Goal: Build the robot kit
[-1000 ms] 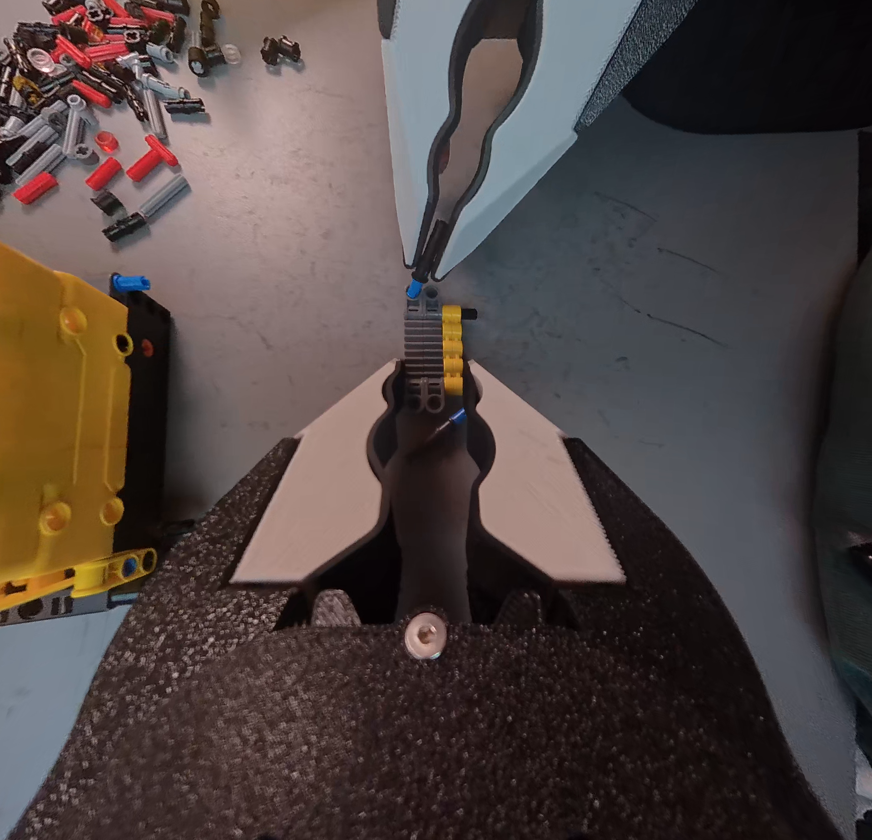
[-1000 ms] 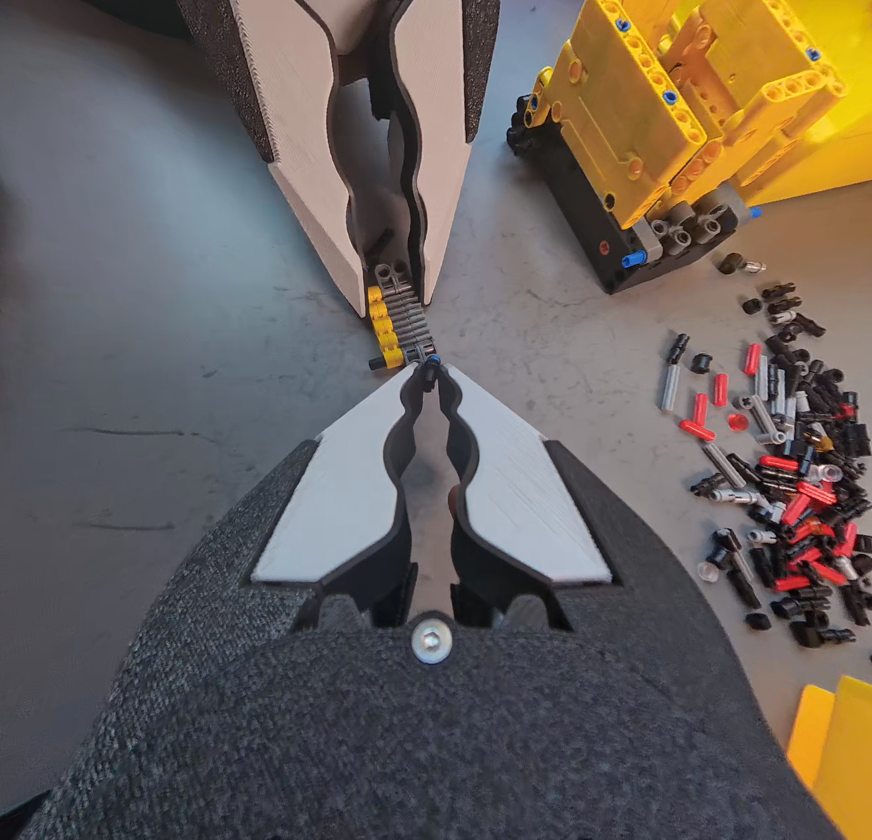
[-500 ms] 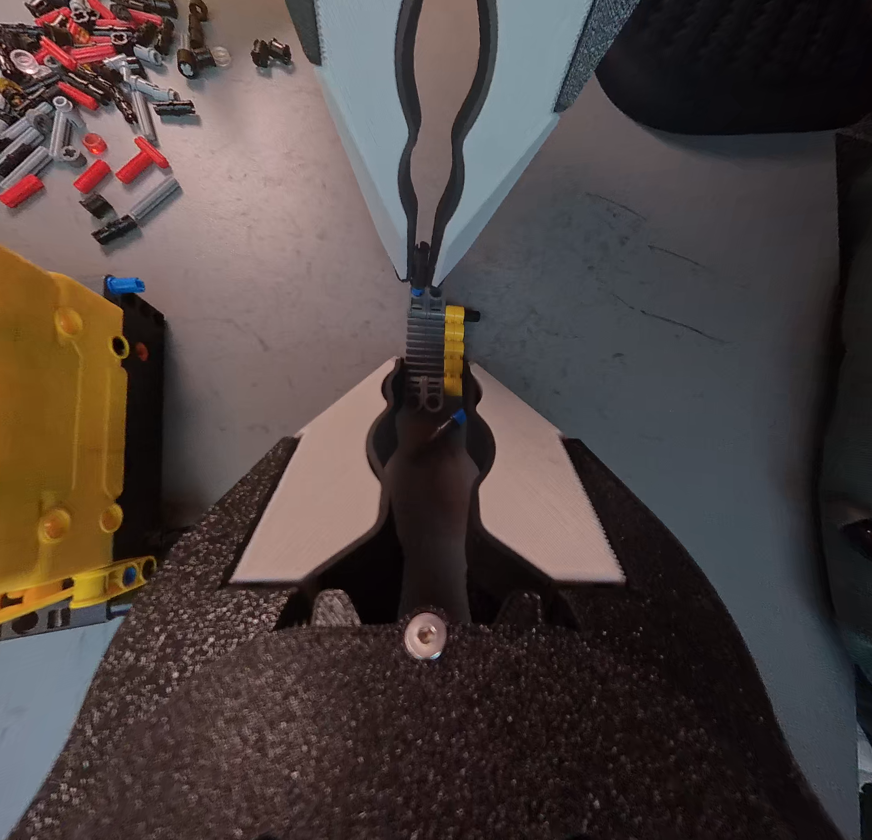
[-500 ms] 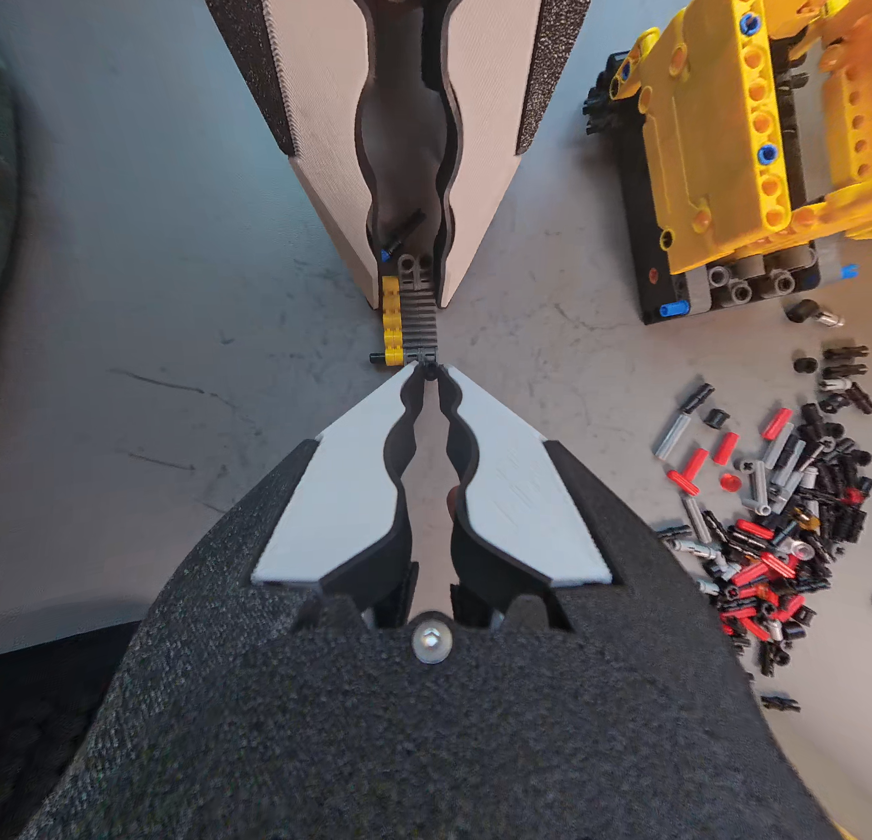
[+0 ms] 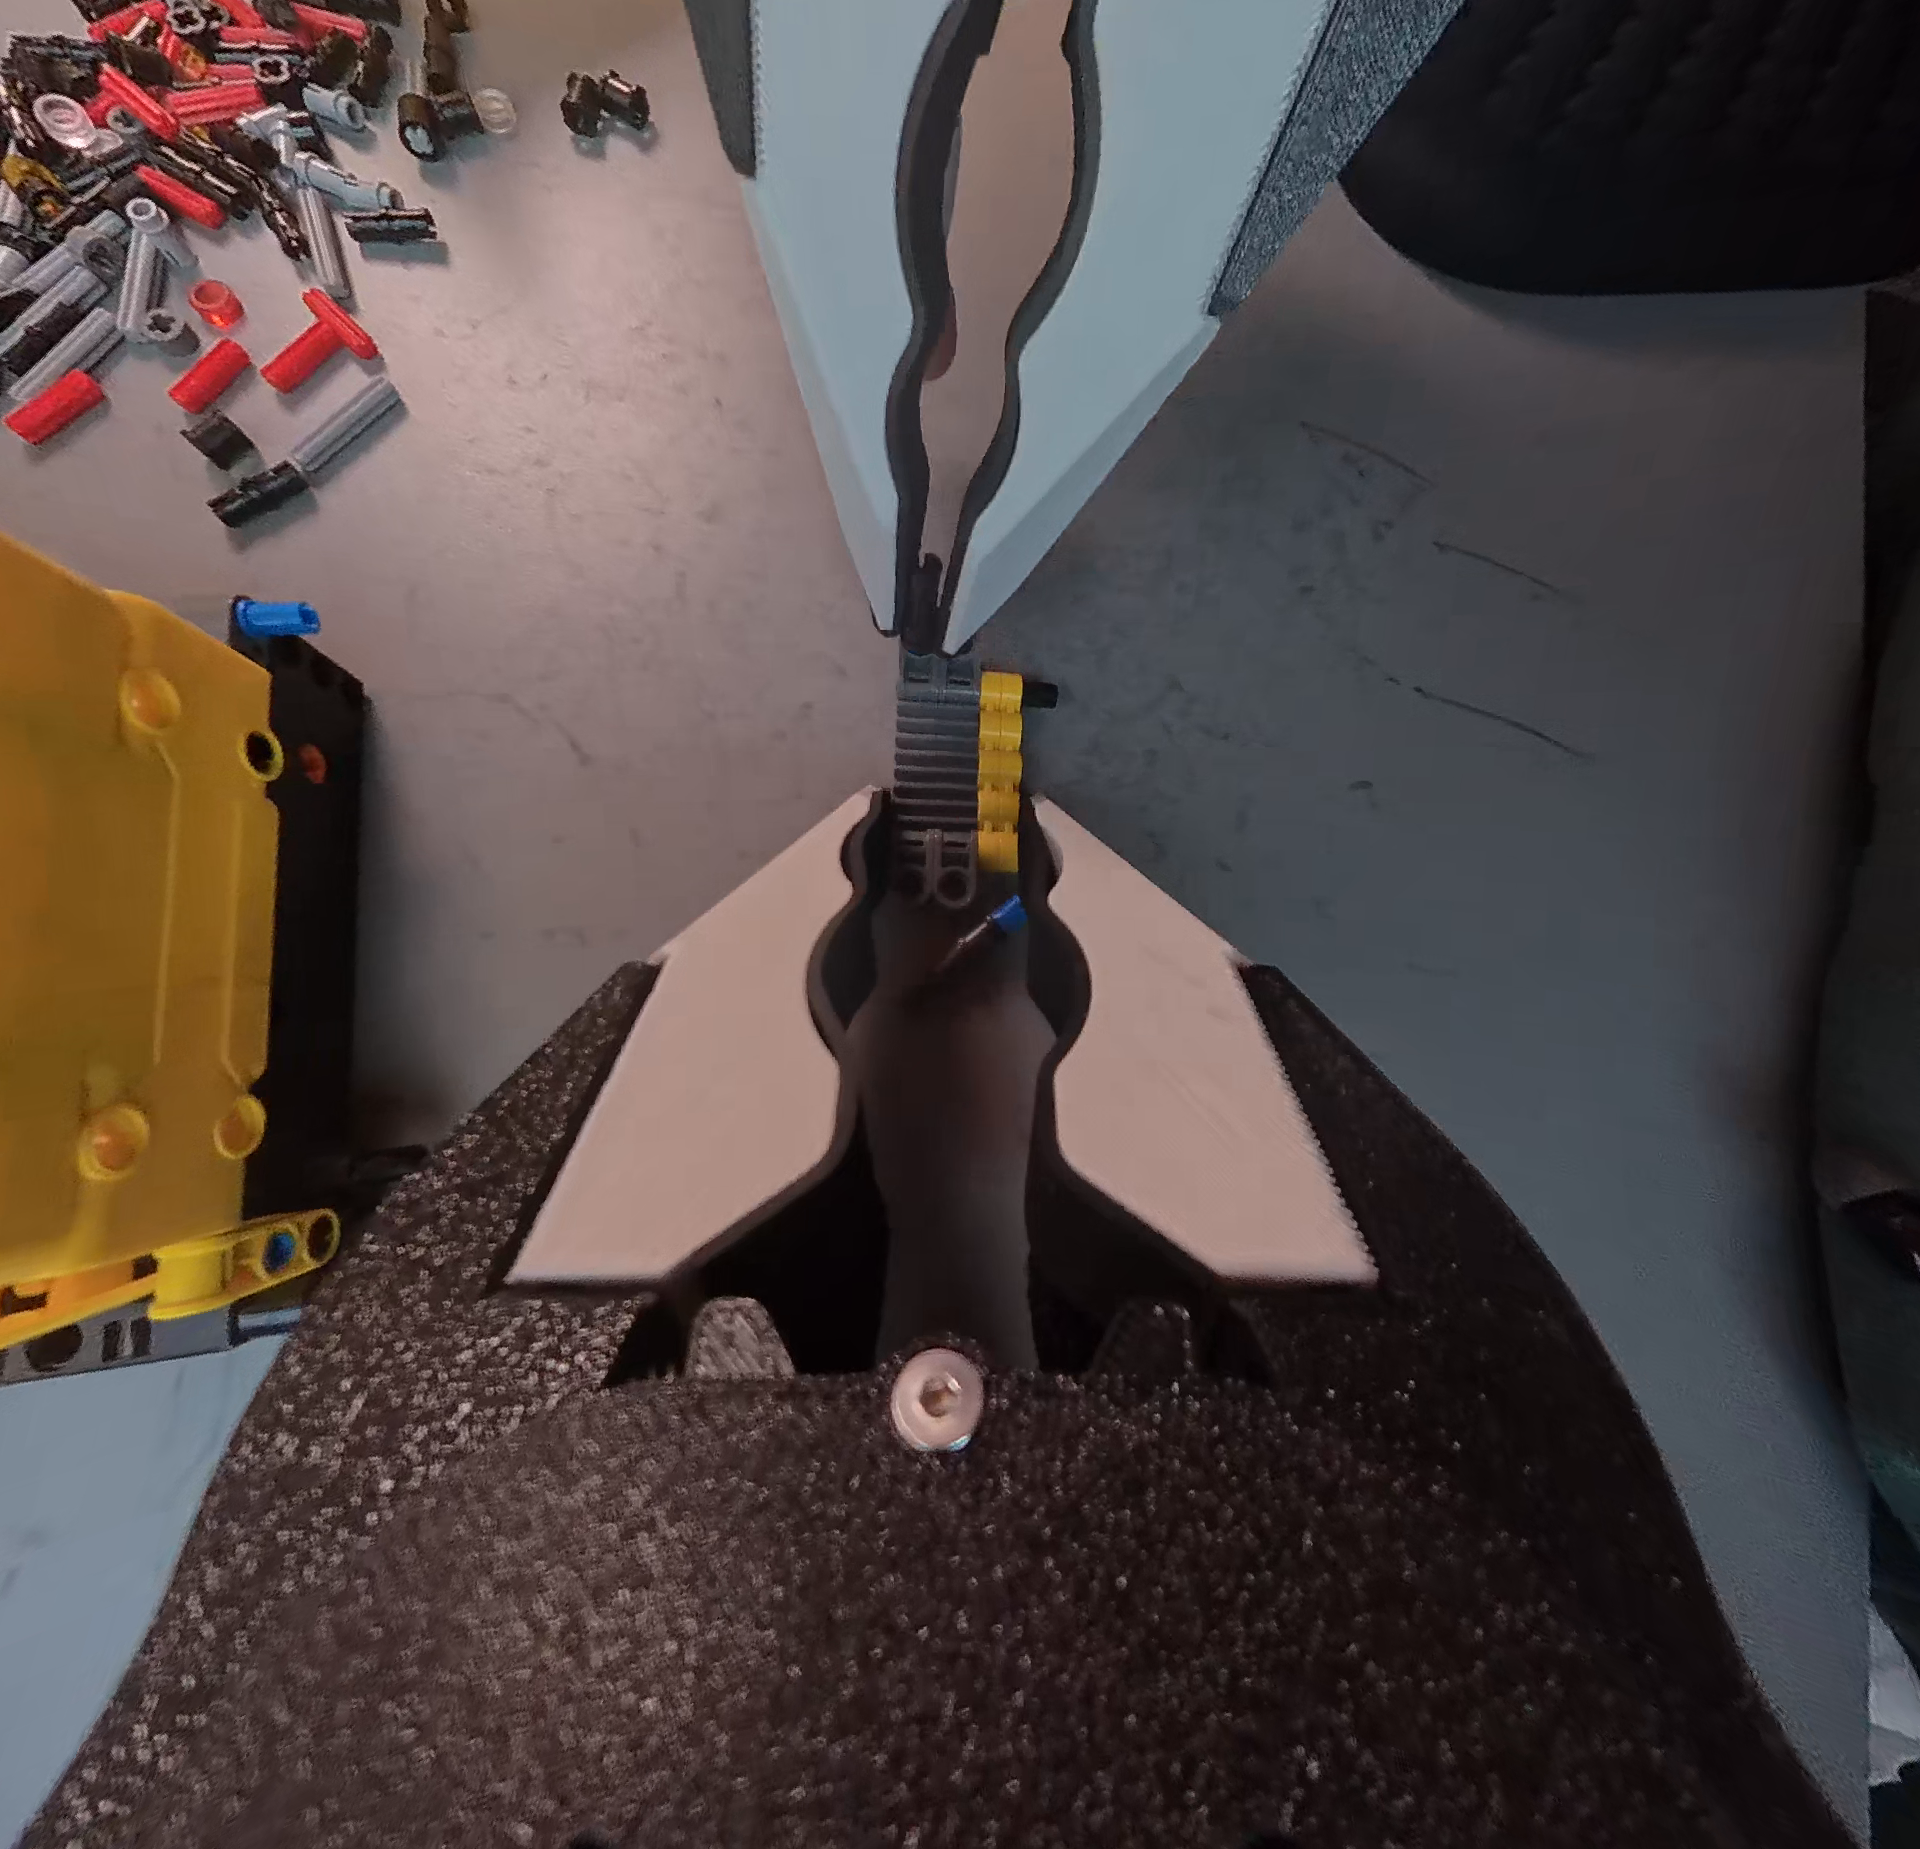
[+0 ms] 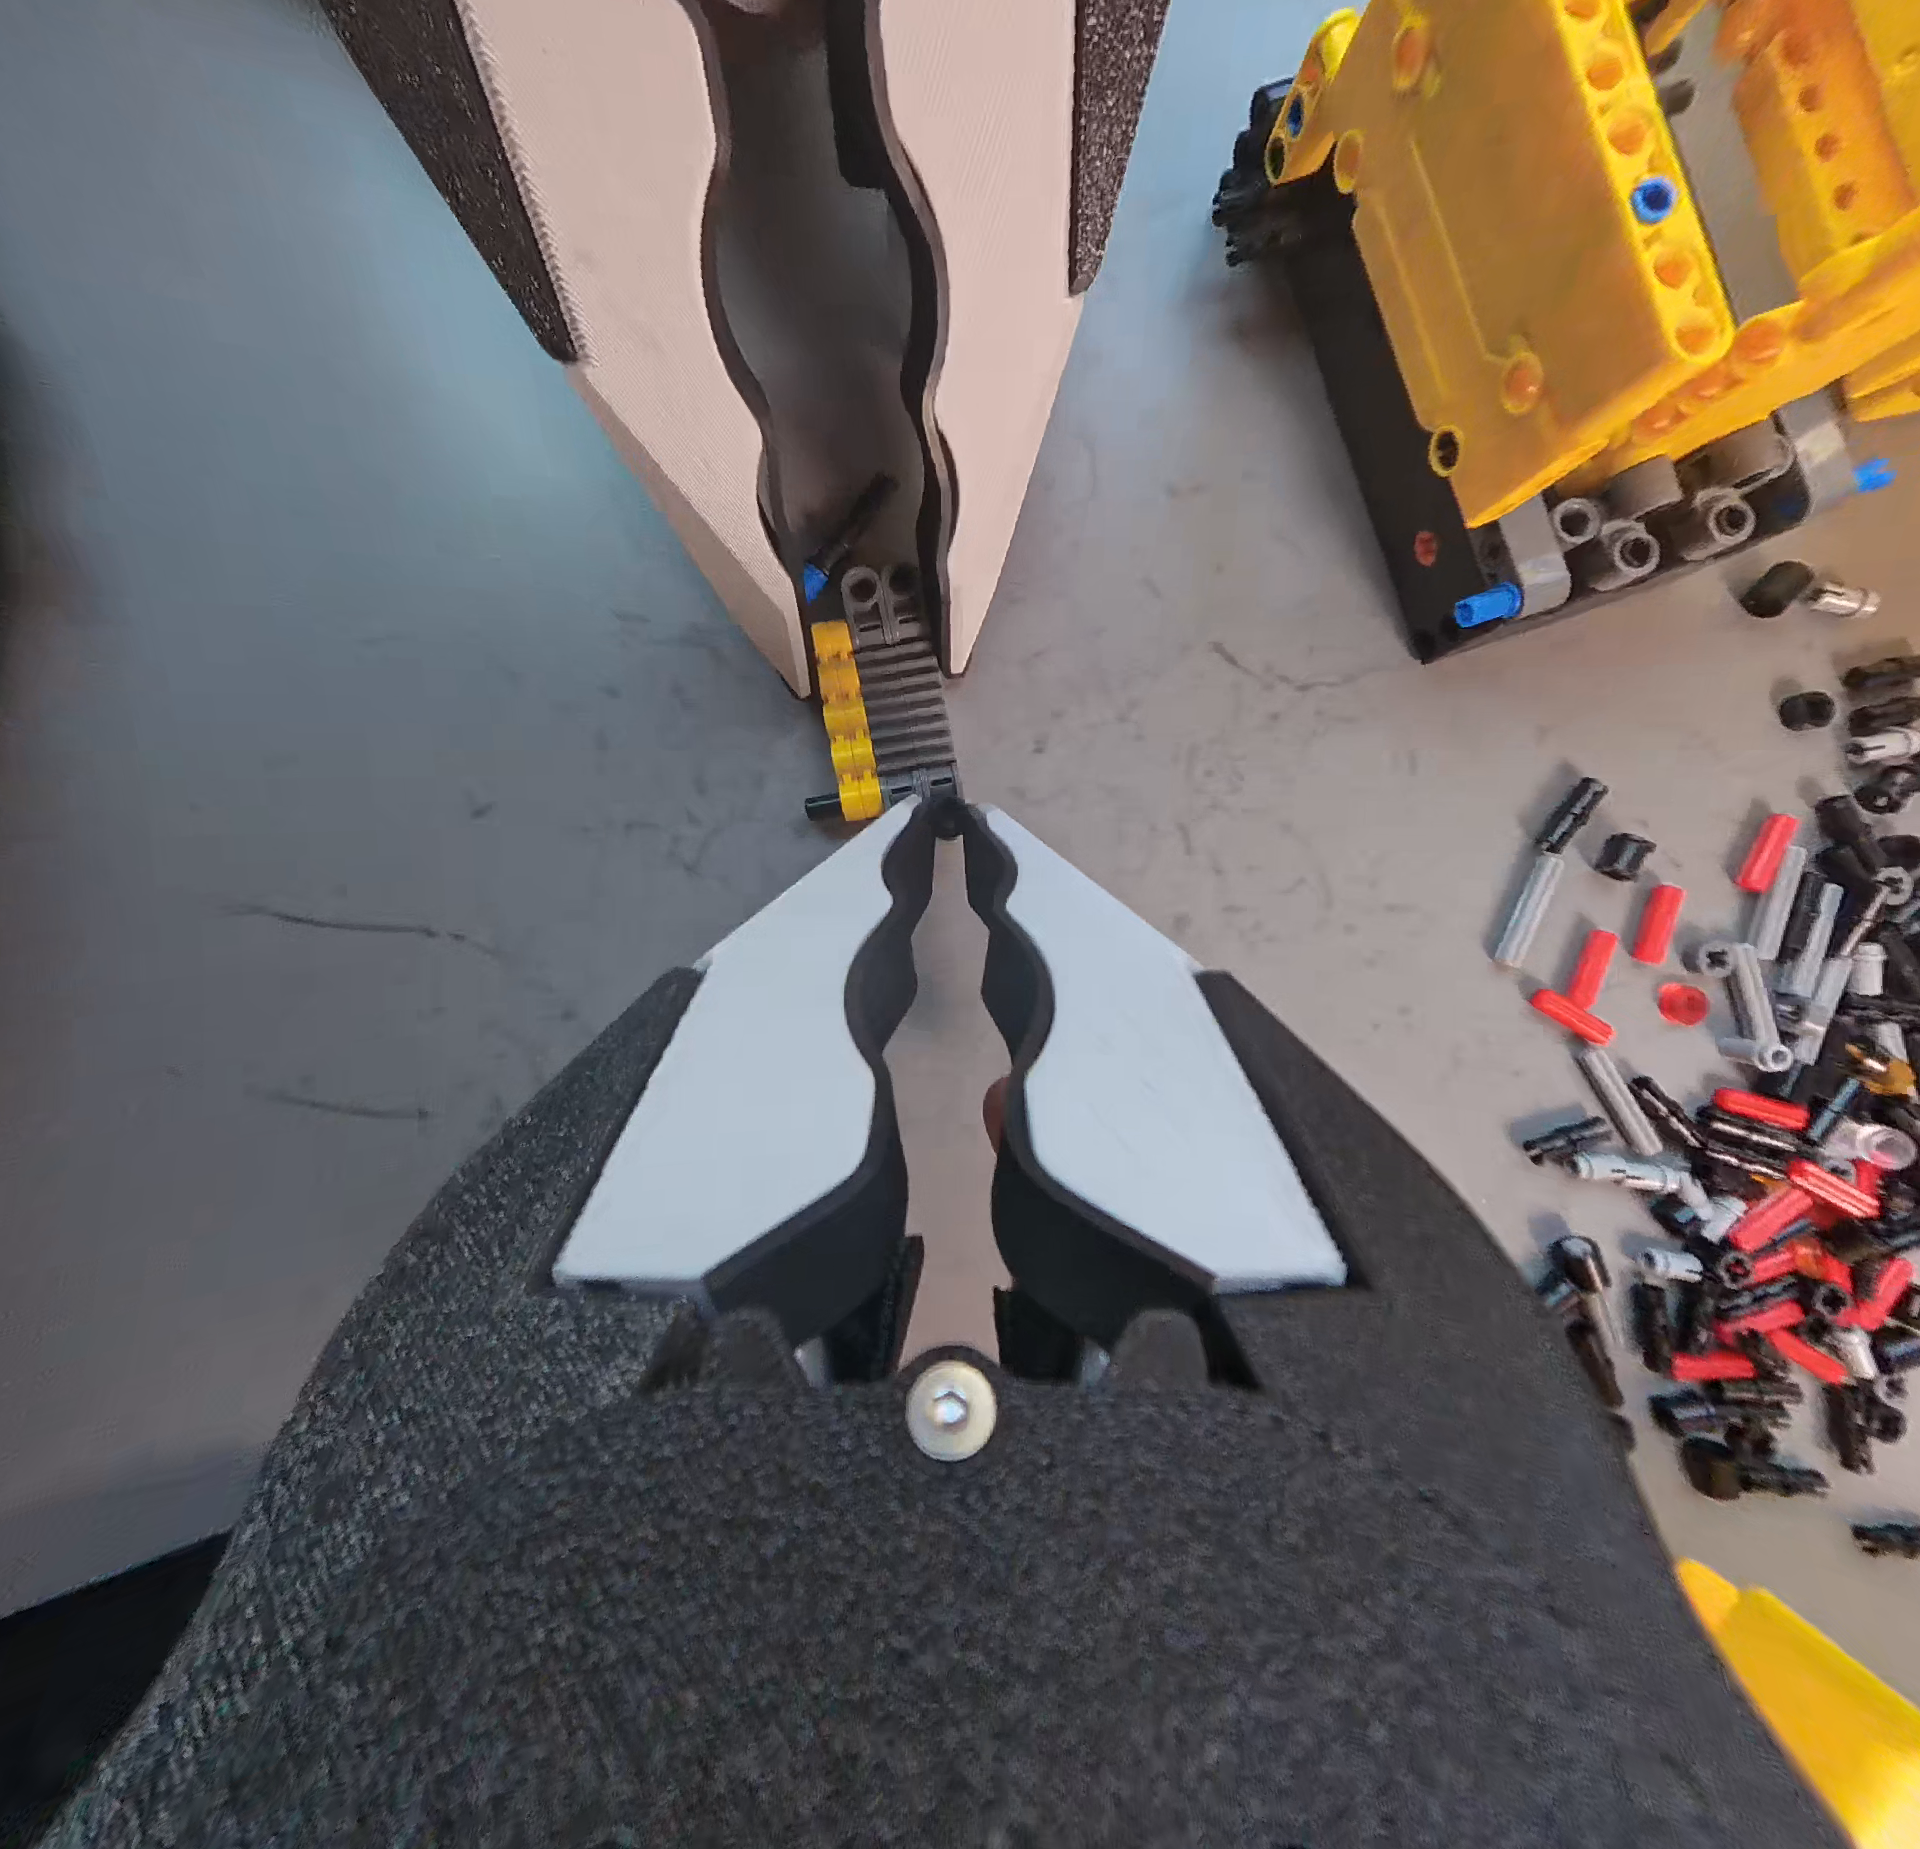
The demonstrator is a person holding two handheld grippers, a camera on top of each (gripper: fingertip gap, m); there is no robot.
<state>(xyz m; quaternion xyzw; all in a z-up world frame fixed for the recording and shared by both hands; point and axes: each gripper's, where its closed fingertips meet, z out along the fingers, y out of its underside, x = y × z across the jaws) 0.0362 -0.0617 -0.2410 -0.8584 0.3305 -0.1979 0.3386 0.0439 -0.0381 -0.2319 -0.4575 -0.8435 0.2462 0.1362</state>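
My left gripper (image 5: 951,812) is shut on a small assembly held above the table: a grey ribbed piece (image 5: 938,750) with a yellow beam (image 5: 1000,760) on its side. A black pin with a blue tip (image 5: 987,929) lies loose between the left fingers behind it. My right gripper (image 6: 943,820) is shut on a short black pin (image 6: 945,820), and its tips press against the far end of the grey ribbed piece (image 6: 912,703). The two grippers face each other tip to tip. In the left wrist view the right gripper (image 5: 923,636) comes down from the top.
A pile of small red, grey and black parts (image 5: 156,137) lies on the grey table, at the right in the right wrist view (image 6: 1766,1124). A large yellow and black model (image 5: 125,916) stands beside it (image 6: 1558,241). A yellow part (image 6: 1818,1695) sits at the lower right. Left and right tips are no more than a few centimetres apart.
The right gripper has swung into line with the grey ribbed piece. The blue end of its pin, visible a second ago, has gone out of sight at the piece's end. The left gripper holds steady.
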